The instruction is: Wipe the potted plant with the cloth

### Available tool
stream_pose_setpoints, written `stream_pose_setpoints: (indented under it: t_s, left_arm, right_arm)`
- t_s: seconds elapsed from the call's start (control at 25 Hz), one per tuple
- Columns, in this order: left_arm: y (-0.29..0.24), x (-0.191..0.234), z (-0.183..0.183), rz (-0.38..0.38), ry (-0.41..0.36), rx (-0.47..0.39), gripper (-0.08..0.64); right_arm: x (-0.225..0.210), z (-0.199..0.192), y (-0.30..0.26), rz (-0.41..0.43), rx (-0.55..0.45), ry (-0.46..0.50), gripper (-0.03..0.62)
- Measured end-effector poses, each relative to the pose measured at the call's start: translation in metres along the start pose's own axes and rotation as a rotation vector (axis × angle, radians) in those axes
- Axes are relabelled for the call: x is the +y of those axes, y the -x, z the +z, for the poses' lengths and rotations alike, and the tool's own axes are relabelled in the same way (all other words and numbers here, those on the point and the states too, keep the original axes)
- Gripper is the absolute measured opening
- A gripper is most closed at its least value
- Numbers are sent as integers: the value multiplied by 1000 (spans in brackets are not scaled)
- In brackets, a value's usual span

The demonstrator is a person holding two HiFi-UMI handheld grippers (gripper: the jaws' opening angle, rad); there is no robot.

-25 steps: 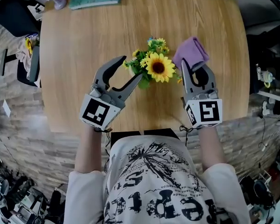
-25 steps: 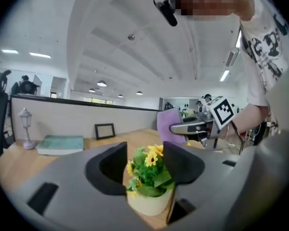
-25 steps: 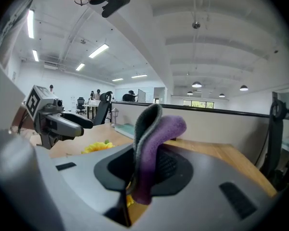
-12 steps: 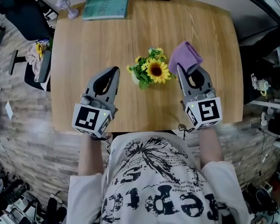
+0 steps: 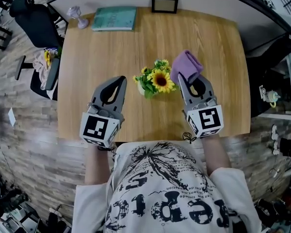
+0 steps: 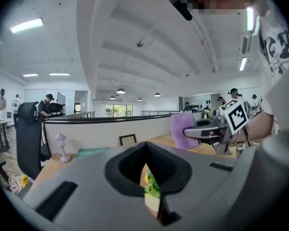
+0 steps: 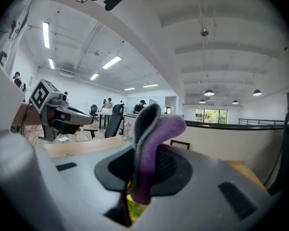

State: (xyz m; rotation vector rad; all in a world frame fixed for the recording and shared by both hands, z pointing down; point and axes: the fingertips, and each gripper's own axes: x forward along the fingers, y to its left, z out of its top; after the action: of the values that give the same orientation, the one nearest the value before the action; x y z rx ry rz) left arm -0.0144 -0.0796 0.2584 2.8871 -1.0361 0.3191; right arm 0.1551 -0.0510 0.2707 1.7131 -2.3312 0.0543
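A small potted plant [image 5: 154, 79] with a sunflower and green leaves stands near the middle of the wooden table [image 5: 208, 38]. It also shows low between the jaws as a potted plant [image 6: 151, 184] in the left gripper view. My left gripper [image 5: 119, 80] hangs left of it, shut and holding nothing. To the plant's right is my right gripper [image 5: 183, 77], shut on a folded purple cloth [image 5: 186, 64]. That cloth [image 7: 151, 148] rises from the closed jaws in the right gripper view. Both grippers are lifted off the table and apart from the plant.
At the table's far edge stand a teal book [image 5: 115, 19], a small picture frame [image 5: 164, 4] and a little lamp ornament [image 5: 74, 14]. A black office chair [image 5: 36, 23] stands left of the table. People stand at desks in the background.
My left gripper let go of the plant, shut and drew back to the left. Both grippers rose. The right gripper kept hold of the cloth.
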Motion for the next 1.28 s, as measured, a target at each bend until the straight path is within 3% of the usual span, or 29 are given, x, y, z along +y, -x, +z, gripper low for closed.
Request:
stream_pose_setpoints:
  t_s: [0.44, 0.68, 1.28]
  left_arm:
    - [0, -2, 3, 20, -9, -2, 3]
    - [0, -3, 2, 19, 37, -11, 3]
    - [11, -21, 14, -4, 10, -16, 3]
  right_arm:
    - [6, 5, 7, -6, -19, 35, 60]
    - [3, 6, 19, -47, -28, 17, 60]
    - [2, 10, 42, -82, -20, 22, 61]
